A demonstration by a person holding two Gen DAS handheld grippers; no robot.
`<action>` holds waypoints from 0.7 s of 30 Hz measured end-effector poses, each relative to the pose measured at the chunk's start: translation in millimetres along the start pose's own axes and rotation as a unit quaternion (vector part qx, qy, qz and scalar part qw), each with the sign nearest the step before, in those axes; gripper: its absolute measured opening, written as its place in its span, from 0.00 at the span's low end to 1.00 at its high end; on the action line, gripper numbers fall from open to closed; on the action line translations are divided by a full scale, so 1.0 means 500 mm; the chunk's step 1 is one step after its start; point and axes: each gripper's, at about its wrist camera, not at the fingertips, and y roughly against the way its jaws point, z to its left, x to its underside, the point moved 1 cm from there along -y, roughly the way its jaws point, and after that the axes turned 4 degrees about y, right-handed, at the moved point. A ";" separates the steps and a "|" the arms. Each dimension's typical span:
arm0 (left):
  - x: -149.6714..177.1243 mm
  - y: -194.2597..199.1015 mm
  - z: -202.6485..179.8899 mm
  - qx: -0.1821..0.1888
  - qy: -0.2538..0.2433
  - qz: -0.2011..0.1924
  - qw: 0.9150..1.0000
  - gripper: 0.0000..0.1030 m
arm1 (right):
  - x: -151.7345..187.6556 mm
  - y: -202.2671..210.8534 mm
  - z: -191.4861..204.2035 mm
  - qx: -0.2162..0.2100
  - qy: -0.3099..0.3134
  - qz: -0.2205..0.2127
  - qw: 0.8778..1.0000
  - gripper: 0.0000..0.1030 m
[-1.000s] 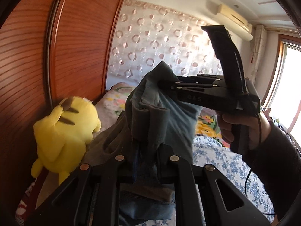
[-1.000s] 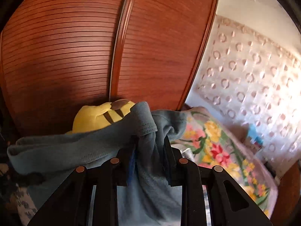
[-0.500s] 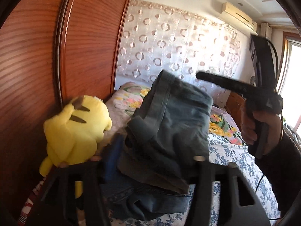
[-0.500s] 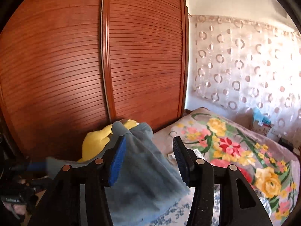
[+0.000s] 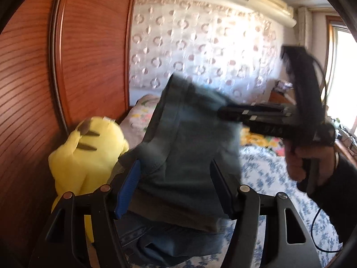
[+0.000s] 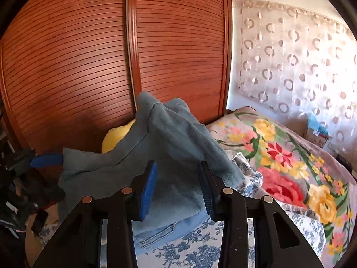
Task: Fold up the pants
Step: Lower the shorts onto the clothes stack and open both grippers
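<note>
Two grippers hang over the bed (image 6: 279,234) with their jaws spread, and the pants (image 6: 169,156) lie between them in a loose, raised heap on the blue-flowered sheet. I judge the cloth sits bunched and peaked like this because a fold is only partly made: a top layer stands up at about 12 o'clock in the right wrist view while a lower denim layer lies flat beneath it near 6 o'clock.

In the left wrist view the left gripper (image 5: 176,185) is wide open, its blue pad at 9 o'clock of the heap and the dark pad at 3 o'clock. The pants (image 5: 189,160) fill the gap between the fingers, but neither pad visibly pinches them, so the cloth seems to rest there, not to be held. Blur makes contact hard to judge.

The right gripper (image 6: 177,187) is open too, somewhat less widely, with cloth lying between and beyond its fingers and no pinch that I can see. From the left view it (image 5: 225,112) reaches in from 3 o'clock, its tip at the upper edge of the heap.

A yellow plush toy (image 5: 87,156) sits at 9 o'clock against the wooden wardrobe (image 6: 89,55), just beside the pants. The flowered blanket (image 6: 290,156) lies toward 3 o'clock.
</note>
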 end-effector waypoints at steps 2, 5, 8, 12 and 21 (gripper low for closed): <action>0.005 -0.011 0.013 -0.007 0.006 0.009 1.000 0.63 | -0.003 -0.005 -0.001 0.003 -0.004 0.004 1.000 0.39; 0.010 -0.022 0.028 -0.019 0.011 0.018 1.000 0.63 | -0.003 -0.020 -0.006 0.008 -0.008 0.013 1.000 0.39; 0.017 -0.036 0.035 -0.008 0.022 0.034 0.999 0.63 | 0.004 -0.032 -0.003 0.012 -0.013 0.018 1.000 0.39; 0.018 -0.028 0.023 -0.011 0.013 0.026 1.000 0.63 | 0.006 -0.026 0.002 0.009 -0.022 0.013 1.000 0.39; 0.013 0.009 0.007 -0.019 -0.002 0.008 1.000 0.65 | 0.021 0.027 0.030 0.018 -0.041 -0.005 0.999 0.39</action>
